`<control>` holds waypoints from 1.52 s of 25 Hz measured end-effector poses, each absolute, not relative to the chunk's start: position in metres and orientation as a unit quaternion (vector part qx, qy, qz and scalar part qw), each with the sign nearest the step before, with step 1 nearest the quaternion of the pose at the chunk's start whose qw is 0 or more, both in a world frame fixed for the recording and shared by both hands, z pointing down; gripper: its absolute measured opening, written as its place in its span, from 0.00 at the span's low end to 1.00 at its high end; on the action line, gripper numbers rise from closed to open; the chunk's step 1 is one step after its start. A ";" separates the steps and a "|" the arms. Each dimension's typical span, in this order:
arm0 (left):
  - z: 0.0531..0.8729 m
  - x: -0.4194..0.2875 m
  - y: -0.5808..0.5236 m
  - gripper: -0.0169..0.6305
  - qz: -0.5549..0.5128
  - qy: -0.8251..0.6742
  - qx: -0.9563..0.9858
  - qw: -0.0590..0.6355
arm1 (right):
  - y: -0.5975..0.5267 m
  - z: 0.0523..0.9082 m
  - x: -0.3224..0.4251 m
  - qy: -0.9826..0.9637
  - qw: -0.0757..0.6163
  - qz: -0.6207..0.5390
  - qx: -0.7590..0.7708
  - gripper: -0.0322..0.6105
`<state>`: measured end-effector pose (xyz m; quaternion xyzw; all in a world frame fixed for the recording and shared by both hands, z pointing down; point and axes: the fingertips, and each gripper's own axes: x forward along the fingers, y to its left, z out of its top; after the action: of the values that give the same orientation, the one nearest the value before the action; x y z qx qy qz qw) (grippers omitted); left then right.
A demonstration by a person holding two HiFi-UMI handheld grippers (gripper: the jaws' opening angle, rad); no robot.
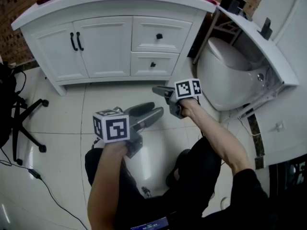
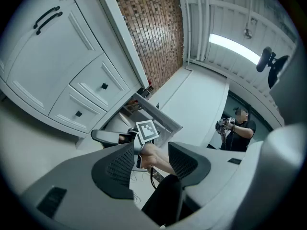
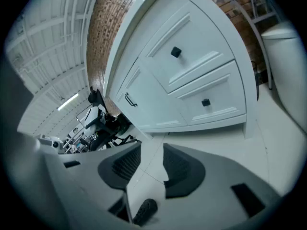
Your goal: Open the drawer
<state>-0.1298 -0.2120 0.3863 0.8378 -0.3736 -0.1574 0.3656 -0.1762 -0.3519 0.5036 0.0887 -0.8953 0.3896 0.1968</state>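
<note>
Knob (image 1: 159, 36) on the drawer (image 1: 144, 35) is small, hard and likely slick, so we'd pinch it squarely. Fingers on our left gripper (image 1: 156, 110) and right gripper (image 1: 159, 91) stand wide, empty.

Two drawers (image 1: 160, 34) (image 1: 154, 63), two cabinet doors (image 1: 53, 49) (image 1: 108, 44), two tongs (image 1: 154, 110) (image 1: 160, 92), one toilet (image 1: 225, 66), one office chair (image 1: 21, 119).

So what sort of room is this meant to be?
Probably a bathroom: a white vanity cabinet stands against a brick wall, a toilet sits beside it, and the floor is pale, glossy tile.
</note>
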 end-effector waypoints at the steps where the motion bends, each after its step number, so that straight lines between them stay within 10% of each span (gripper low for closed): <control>1: 0.386 -0.130 -0.215 0.36 -0.159 -0.374 0.838 0.366 | -0.361 0.507 -0.176 -0.892 0.195 0.397 0.094 0.32; 38: 0.406 -0.153 -0.281 0.36 -0.159 -0.342 0.840 0.390 | -0.581 0.617 -0.231 -0.797 0.011 0.570 0.199 0.34</control>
<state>-0.1527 -0.2805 0.4062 0.8402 -0.3415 -0.1585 0.3902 -0.2315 -0.5811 0.6171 0.1988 -0.7969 0.5704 0.0107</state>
